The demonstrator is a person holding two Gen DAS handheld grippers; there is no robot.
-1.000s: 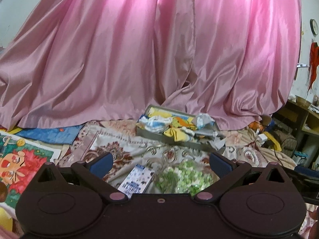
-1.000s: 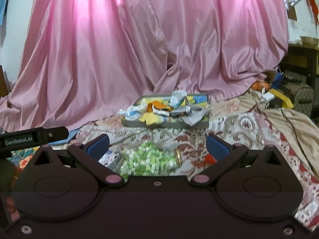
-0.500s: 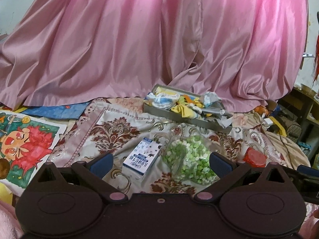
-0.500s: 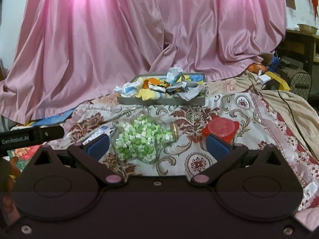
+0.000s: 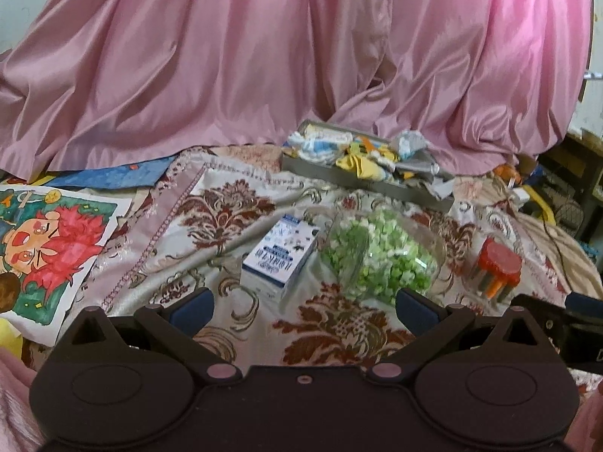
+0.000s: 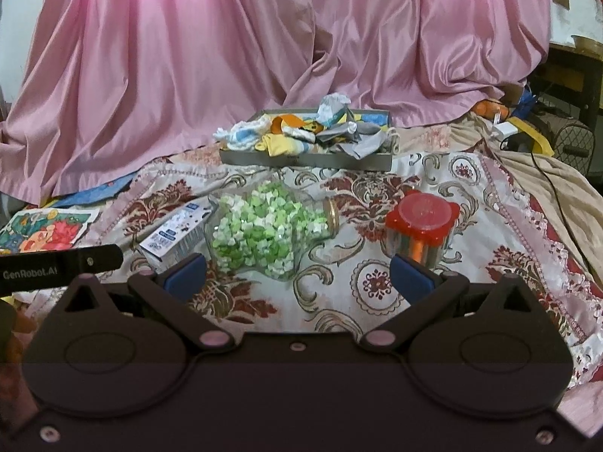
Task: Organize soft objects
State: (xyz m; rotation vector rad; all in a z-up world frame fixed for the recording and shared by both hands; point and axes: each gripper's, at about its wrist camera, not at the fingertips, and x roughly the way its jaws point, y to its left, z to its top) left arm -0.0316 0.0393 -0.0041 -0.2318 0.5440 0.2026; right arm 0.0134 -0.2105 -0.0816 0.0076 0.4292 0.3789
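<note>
The left gripper (image 5: pixel 303 303) sits at the bottom centre of its frame with its blue-padded fingers spread wide and nothing between them; the right gripper (image 6: pixel 297 275) is likewise parted and empty at the bottom of its own view. Both hang above the patterned bedspread (image 6: pixel 377 286), short of every item.

Just past the fingers, in the middle of each frame, lies a clear glass jar (image 6: pixel 264 229) on its side, packed with small green and white pieces. To its left is a small white-and-blue carton (image 5: pixel 280 254), lying flat; to its right stands a clear container with a red lid (image 6: pixel 422 222). These three are hard, smooth things lying between the grippers and the goal. Reaching low over them could well knock the jar into a roll, since it is round and rests on loose, wrinkled cloth, or tip the red-lidded container.

Further up, at centre frame before the glossy pink curtain (image 6: pixel 264 56), sits a shallow grey tray (image 6: pixel 301 158) heaped with soft objects (image 6: pixel 301 133): crumpled socks and cloths in yellow, orange, grey, white and pale blue. They are limp and tangled, and some hang over the rim. A pinch there may lift several pieces at once, or drag a neighbour out onto the bedspread. The light tray could also slide on the slippery fabric.
</note>
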